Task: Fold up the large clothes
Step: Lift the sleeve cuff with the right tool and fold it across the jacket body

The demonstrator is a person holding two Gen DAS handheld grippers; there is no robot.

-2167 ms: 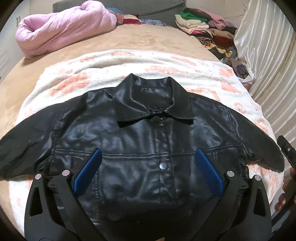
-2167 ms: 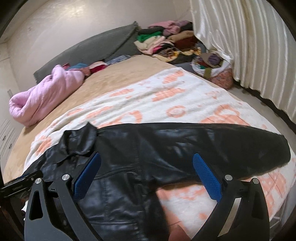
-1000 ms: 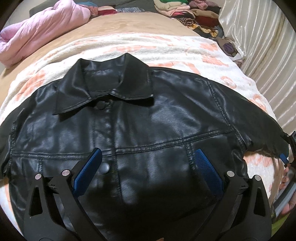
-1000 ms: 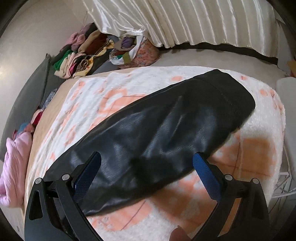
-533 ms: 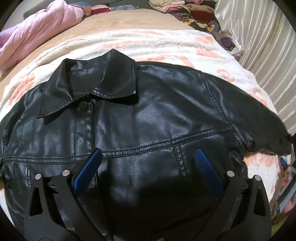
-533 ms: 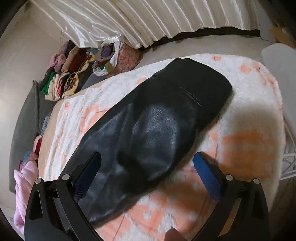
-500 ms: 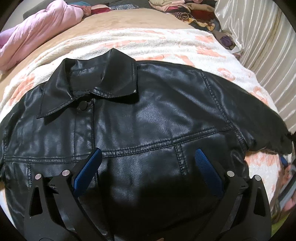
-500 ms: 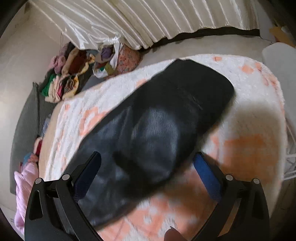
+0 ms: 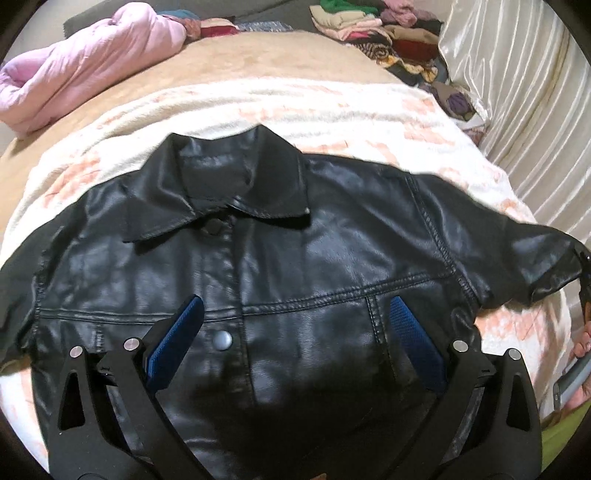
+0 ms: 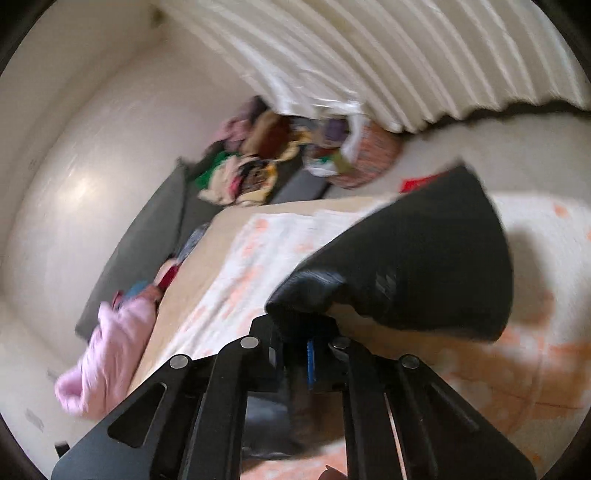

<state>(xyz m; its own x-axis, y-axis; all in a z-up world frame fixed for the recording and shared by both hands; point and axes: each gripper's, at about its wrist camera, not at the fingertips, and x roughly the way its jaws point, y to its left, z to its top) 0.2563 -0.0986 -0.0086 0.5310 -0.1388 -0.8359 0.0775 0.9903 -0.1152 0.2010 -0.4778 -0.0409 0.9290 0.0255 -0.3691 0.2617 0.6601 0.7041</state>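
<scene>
The black faux-leather jacket lay front-up and buttoned on the white-and-peach fleece blanket covering the bed, collar toward the far edge where a pink quilted bundle and a pile of folded clothes sat. Half a second before, the right gripper had hung over the sleeve with its jaws spread wide; by this moment they had come together on the sleeve, pinching the cuff end, which rose off the blanket near the bed's right edge. The right wrist view was smeared with motion, so the lift seemed under way. The left gripper hovered over the jacket's lower front panel, jaws wide apart and gripping nothing. With the sleeve caught, the first fold looked begun: probably carrying that sleeve across the chest.
</scene>
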